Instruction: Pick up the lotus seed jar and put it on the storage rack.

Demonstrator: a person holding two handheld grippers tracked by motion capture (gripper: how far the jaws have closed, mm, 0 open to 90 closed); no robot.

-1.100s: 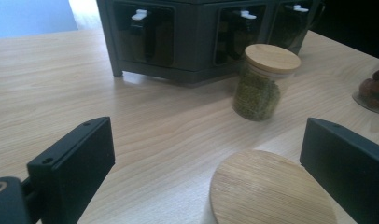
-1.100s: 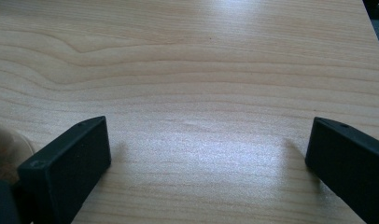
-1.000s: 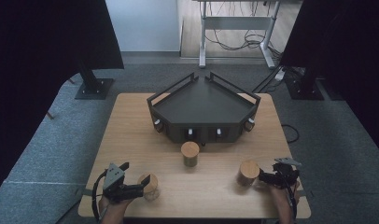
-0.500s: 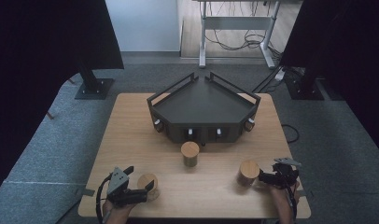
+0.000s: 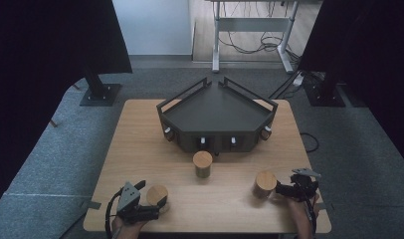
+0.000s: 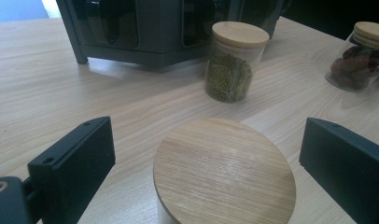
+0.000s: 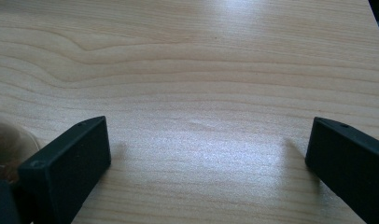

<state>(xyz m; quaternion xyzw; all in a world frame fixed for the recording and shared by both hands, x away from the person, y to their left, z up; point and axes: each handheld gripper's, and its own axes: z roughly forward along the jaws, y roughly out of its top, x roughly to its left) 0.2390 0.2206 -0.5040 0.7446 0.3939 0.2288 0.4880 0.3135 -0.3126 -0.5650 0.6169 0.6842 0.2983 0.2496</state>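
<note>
Three glass jars with round wooden lids stand on the wooden table. The near-left jar has its lid low between the jaws of my left gripper, which is open and clear of it on both sides. The middle jar holds green grains. The right jar holds dark red pieces. My right gripper is open just right of that jar, with bare table between its jaws and the jar's glass edge at the left.
A black angular tray-like stand sits at the back middle of the table, just behind the middle jar. Both grippers are close to the table's near edge. Grey carpet surrounds the table.
My left gripper has shifted slightly toward the near edge and closer around the near-left jar. The right gripper and the jars have not moved.
</note>
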